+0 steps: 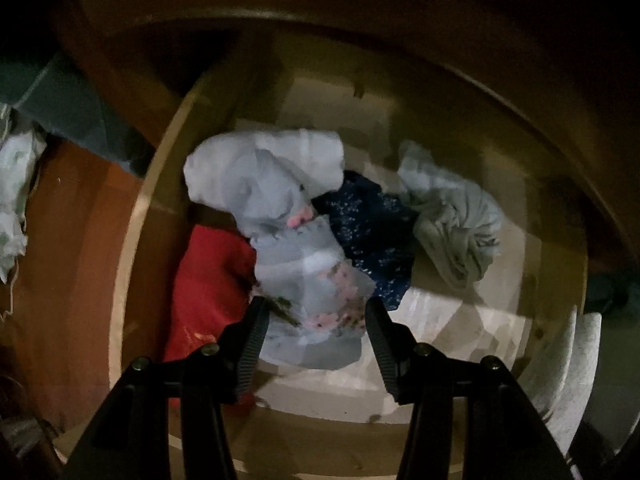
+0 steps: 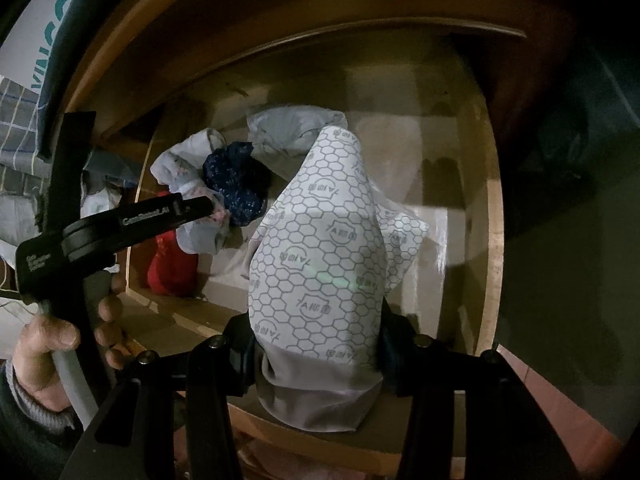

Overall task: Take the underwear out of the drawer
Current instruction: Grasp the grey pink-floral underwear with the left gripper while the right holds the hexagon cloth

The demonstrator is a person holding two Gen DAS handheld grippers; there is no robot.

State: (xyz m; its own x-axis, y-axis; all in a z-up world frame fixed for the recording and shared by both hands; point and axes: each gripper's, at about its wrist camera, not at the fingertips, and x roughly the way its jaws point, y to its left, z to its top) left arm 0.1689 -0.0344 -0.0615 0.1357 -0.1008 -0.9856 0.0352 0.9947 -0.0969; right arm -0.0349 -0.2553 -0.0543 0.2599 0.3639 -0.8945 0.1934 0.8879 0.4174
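An open wooden drawer (image 1: 128, 240) holds several pieces of underwear. A pale grey floral piece (image 1: 304, 264) lies in the middle, with a red piece (image 1: 208, 280) to its left, a dark blue speckled piece (image 1: 372, 236) to its right and a light grey bundle (image 1: 452, 216) further right. My left gripper (image 1: 314, 312) is open, its fingers on either side of the floral piece's near end. In the right wrist view my right gripper (image 2: 316, 344) is shut on a white hexagon-print piece (image 2: 320, 248) and holds it above the drawer (image 2: 494, 240).
The left gripper's body (image 2: 120, 228) and the hand holding it (image 2: 48, 340) reach in from the left in the right wrist view. Cloth (image 1: 16, 200) hangs left of the drawer. The cabinet frame (image 1: 360, 8) overhangs the drawer's far end.
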